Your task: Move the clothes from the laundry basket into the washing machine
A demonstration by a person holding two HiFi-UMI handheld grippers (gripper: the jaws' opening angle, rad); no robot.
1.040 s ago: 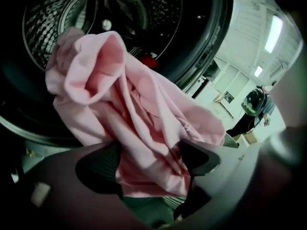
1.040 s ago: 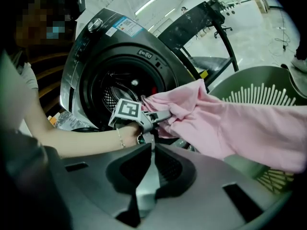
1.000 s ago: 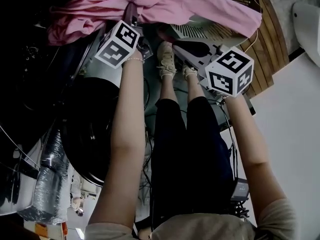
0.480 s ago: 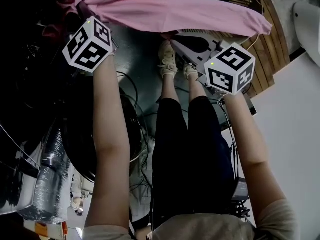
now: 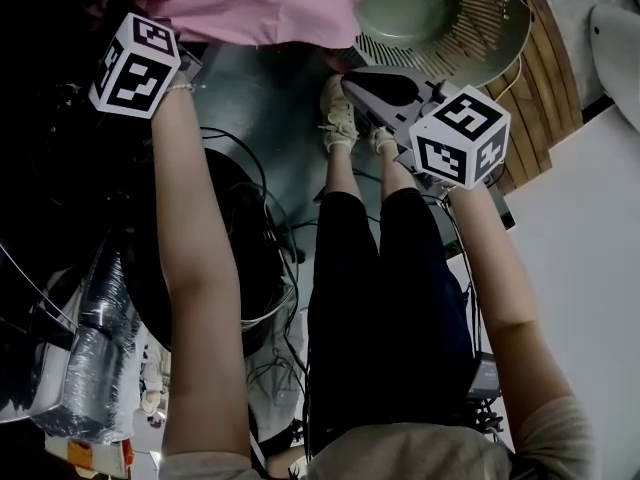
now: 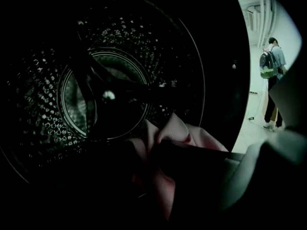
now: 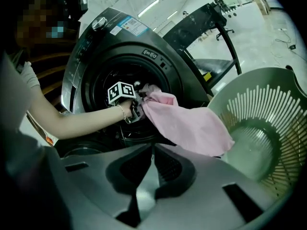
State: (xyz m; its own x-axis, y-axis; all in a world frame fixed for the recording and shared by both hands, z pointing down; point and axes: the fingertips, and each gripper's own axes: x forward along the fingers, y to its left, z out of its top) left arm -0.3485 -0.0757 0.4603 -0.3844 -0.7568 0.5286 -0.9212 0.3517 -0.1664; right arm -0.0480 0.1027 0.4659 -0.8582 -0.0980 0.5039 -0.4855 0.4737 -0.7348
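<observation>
A pink garment (image 5: 270, 8) hangs from my left gripper (image 7: 135, 107) at the mouth of the dark washing machine (image 7: 139, 51) and trails back toward the pale green laundry basket (image 7: 268, 123). In the left gripper view, bunched pink cloth (image 6: 177, 133) sits between the jaws of my left gripper (image 6: 153, 152), which are opening, with the perforated drum (image 6: 43, 95) ahead. My right gripper (image 7: 152, 145) is shut and empty, just short of the basket (image 5: 480, 38), whose inside looks bare.
Cables (image 5: 270, 238) lie on the floor by the open round washer door (image 5: 190, 268). A foil hose (image 5: 95, 358) runs at lower left. The person's shoes (image 5: 335, 113) stand between the grippers. A second person (image 6: 272, 63) stands far off.
My left gripper has swung left and up toward the washer, dragging the pink garment off the basket, which now shows uncovered. The right gripper has stayed put.
</observation>
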